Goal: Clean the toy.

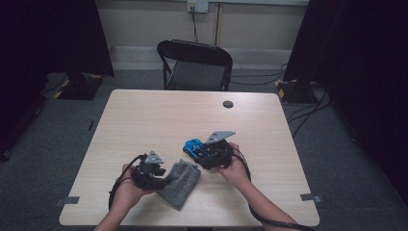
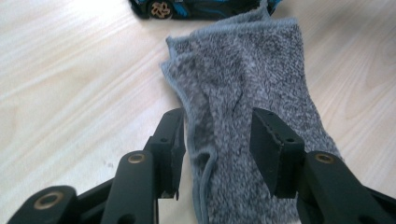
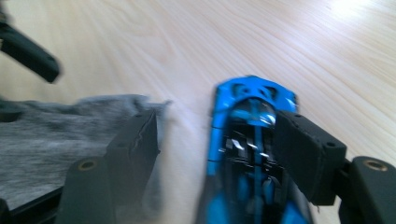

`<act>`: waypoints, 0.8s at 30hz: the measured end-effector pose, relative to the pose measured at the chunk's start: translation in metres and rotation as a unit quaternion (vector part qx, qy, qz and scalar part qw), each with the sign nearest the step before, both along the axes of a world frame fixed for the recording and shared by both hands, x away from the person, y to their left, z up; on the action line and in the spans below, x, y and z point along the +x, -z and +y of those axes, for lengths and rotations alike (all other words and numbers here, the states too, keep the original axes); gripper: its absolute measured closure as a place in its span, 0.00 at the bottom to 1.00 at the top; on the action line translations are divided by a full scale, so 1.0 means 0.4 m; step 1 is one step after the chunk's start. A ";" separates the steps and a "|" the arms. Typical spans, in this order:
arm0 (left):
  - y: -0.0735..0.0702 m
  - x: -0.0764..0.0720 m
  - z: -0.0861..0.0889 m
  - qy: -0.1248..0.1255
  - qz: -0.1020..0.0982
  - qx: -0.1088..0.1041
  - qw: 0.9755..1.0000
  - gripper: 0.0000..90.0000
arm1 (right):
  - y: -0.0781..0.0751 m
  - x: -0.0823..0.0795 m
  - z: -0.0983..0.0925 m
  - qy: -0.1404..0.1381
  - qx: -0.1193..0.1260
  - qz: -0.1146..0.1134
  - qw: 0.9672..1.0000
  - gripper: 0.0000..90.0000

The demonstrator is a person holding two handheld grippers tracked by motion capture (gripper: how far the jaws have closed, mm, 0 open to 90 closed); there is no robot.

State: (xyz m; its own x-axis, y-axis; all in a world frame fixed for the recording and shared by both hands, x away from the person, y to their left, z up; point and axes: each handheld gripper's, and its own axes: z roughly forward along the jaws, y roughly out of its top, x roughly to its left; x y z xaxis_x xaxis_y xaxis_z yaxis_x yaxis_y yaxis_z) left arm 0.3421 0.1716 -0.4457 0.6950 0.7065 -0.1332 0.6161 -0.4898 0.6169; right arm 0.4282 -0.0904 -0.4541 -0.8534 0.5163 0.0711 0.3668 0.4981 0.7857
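Right gripper (image 3: pixel 217 154) astride blurred blue toy car (image 3: pixel 247 154), rear cut off

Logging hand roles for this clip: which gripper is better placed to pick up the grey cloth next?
Left. The left gripper has its open jaws straddling the cloth, one at its edge, one over it. The right gripper is busy at the blue car, its jaws either side of it and the cloth off to one side.

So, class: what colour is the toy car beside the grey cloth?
Bright blue with black, the toy car shows best in the right gripper view.
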 end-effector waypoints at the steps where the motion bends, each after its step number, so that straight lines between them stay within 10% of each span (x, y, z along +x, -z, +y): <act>1: 0.003 -0.005 0.004 -0.001 0.005 0.001 1.000 0.62 | -0.004 -0.004 0.002 -0.006 0.003 0.001 1.000 0.36; 24: 0.060 -0.021 0.013 -0.011 0.052 0.005 0.999 0.75 | 0.011 -0.100 0.113 -0.123 0.015 0.028 0.992 0.42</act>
